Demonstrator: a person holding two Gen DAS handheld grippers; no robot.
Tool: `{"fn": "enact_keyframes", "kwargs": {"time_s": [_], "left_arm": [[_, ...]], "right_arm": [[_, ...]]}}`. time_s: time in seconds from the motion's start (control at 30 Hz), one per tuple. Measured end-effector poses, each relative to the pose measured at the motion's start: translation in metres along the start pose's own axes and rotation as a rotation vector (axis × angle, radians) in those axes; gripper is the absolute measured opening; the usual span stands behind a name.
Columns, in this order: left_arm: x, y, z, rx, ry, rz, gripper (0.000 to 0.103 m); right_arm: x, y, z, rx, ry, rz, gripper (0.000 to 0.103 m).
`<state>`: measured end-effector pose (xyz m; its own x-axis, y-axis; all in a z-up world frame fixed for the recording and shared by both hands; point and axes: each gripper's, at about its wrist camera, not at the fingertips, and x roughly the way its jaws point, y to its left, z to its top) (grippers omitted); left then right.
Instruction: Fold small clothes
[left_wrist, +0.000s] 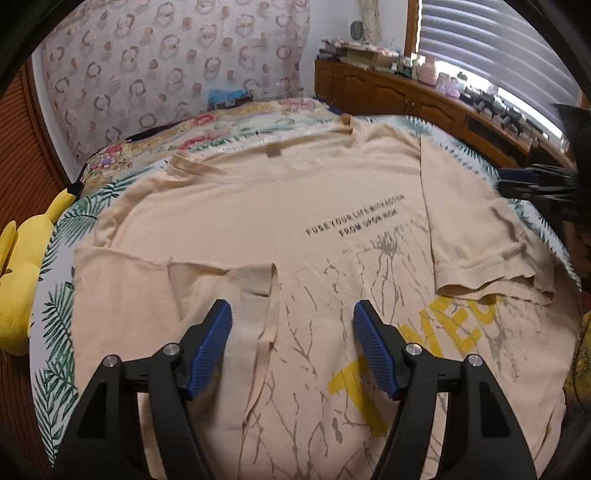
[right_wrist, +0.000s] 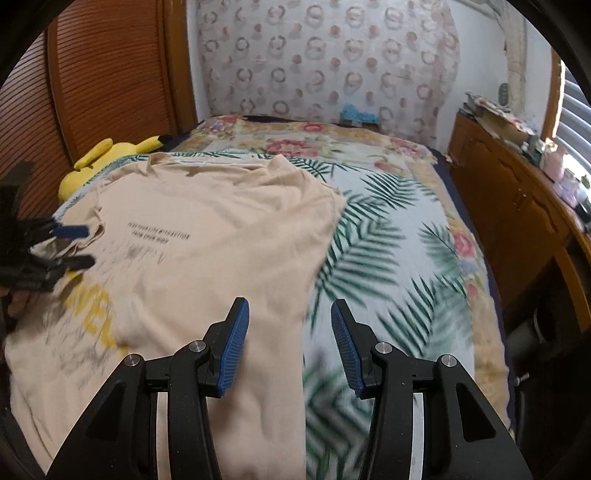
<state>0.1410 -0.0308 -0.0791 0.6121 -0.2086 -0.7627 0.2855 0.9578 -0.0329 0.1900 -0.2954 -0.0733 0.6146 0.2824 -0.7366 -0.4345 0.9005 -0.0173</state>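
A beige T-shirt (left_wrist: 280, 206) with black lettering and a yellow print lies spread on the leaf-print bed sheet (right_wrist: 388, 236). In the left wrist view one sleeve (left_wrist: 476, 236) is folded in over the body at the right, and a fold of cloth (left_wrist: 221, 280) lies turned in at the left. My left gripper (left_wrist: 291, 314) hovers open just above that left fold, with nothing pinched between its blue pads. My right gripper (right_wrist: 289, 306) is open too, over the shirt's right edge (right_wrist: 306, 288), holding nothing. Each gripper shows at the edge of the other's view: the right gripper (left_wrist: 504, 182) and the left gripper (right_wrist: 79, 246).
A yellow plush toy (left_wrist: 22, 280) rests at the bed's left edge beside a slatted wooden door (right_wrist: 92, 74). A cluttered wooden dresser (left_wrist: 406, 92) runs along the right under window blinds (left_wrist: 498, 40). A floral blanket (right_wrist: 314, 136) and a ring-patterned curtain (right_wrist: 325, 59) lie beyond the shirt.
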Motion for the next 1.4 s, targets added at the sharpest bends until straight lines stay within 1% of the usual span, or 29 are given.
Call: {"fn": "enact_keyframes", "kwargs": {"time_s": [0.1, 0.2, 0.27, 0.47, 0.63, 0.83, 1.0, 1.27, 1.4], "left_arm": [[-0.016, 0.011, 0.0, -0.024, -0.048, 0.004, 0.069], [-0.031, 0.028, 0.003, -0.048, -0.091, 0.03, 0.069], [-0.038, 0.045, 0.005, -0.072, -0.105, 0.06, 0.069], [-0.041, 0.093, 0.005, -0.16, -0.116, 0.101, 0.069], [-0.03, 0.124, 0.003, -0.214, -0.097, 0.144, 0.069], [-0.009, 0.147, 0.001, -0.222, -0.046, 0.195, 0.067], [0.006, 0.164, 0.004, -0.249, -0.02, 0.181, 0.058], [0.022, 0.174, 0.01, -0.251, 0.007, 0.163, 0.057], [0.023, 0.175, 0.012, -0.244, 0.003, 0.158, 0.057]], "right_arm": [[0.026, -0.002, 0.014, -0.01, 0.033, 0.004, 0.047], [0.049, -0.005, 0.024, -0.006, 0.07, 0.006, 0.047], [0.059, -0.007, 0.029, 0.004, 0.087, 0.002, 0.047], [0.073, -0.014, 0.041, 0.018, 0.097, 0.007, 0.047], [0.076, -0.017, 0.044, 0.012, 0.088, 0.014, 0.052], [0.076, -0.018, 0.042, 0.016, 0.063, 0.016, 0.055], [0.076, -0.018, 0.041, 0.015, 0.062, 0.014, 0.055], [0.076, -0.018, 0.041, 0.014, 0.062, 0.014, 0.055], [0.076, -0.018, 0.041, 0.014, 0.061, 0.013, 0.055]]}}
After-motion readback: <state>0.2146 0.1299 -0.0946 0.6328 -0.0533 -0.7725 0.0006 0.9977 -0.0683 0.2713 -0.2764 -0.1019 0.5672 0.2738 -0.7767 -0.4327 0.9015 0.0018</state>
